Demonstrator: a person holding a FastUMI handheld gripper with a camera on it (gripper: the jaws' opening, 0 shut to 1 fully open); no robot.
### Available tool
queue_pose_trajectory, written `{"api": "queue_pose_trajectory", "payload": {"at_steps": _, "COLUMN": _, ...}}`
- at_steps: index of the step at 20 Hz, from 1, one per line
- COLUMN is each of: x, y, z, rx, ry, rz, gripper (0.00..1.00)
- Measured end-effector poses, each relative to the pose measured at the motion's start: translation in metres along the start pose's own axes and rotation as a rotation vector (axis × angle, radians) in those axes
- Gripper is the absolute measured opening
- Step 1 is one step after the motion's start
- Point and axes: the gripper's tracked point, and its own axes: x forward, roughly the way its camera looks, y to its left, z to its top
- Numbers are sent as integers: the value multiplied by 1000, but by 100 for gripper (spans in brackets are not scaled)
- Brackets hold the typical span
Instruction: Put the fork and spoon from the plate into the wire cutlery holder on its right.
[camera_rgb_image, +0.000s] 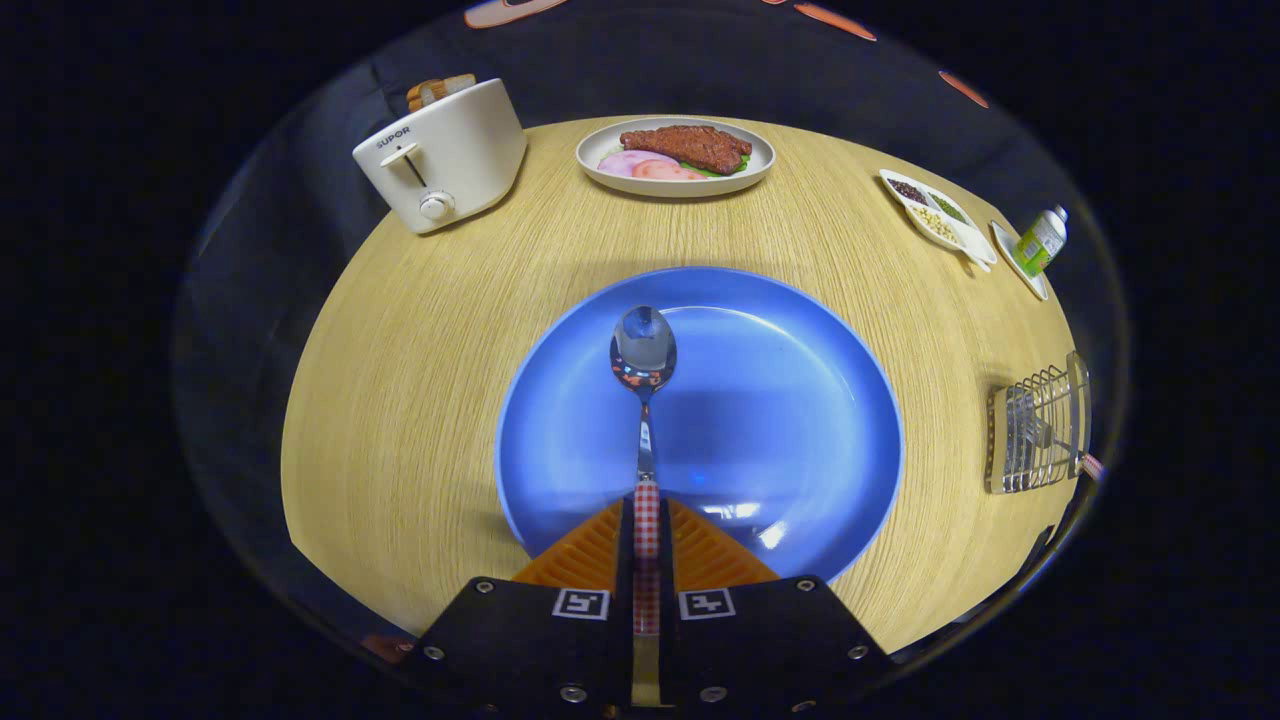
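1. I have the hand-held gripper (647, 530) clenched on the spoon (643, 400) — both fingers (590, 555) press against its red-and-white checked handle, which runs back between them.
2. The spoon points straight ahead of the fingers, bowl facing up, over the blue plate (800, 420). I cannot tell whether the bowl touches the plate or hangs just above it.
3. The blue plate sits on the wooden counter (400, 400) right under and ahead of the fingers; apart from the spoon I see nothing on it.
4. The wire cutlery holder (1035, 430) stands on the counter to the right of the plate, apart from it, near the counter's edge. Something metallic with a checked handle end sticks out of it — it looks like the fork (1060, 445), though it is too small for me to be sure.
5. Beyond the blue plate, at the far side of the counter, is a pale oval dish (675, 185) with a brown piece of meat and pink slices on it.
6. To the far left is a white toaster (445, 155) with bread in its slot.
7. To the far right lie a white divided dish (940, 215) of seeds or spices and, just beyond it, a small bottle (1040, 240) on a little tray.
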Motion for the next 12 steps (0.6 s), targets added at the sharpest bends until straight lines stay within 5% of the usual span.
{"api": "queue_pose_trajectory", "payload": {"at_steps": 12, "x": -75, "y": -93, "z": 23, "rx": 62, "ry": -33, "rz": -38, "gripper": 7}}
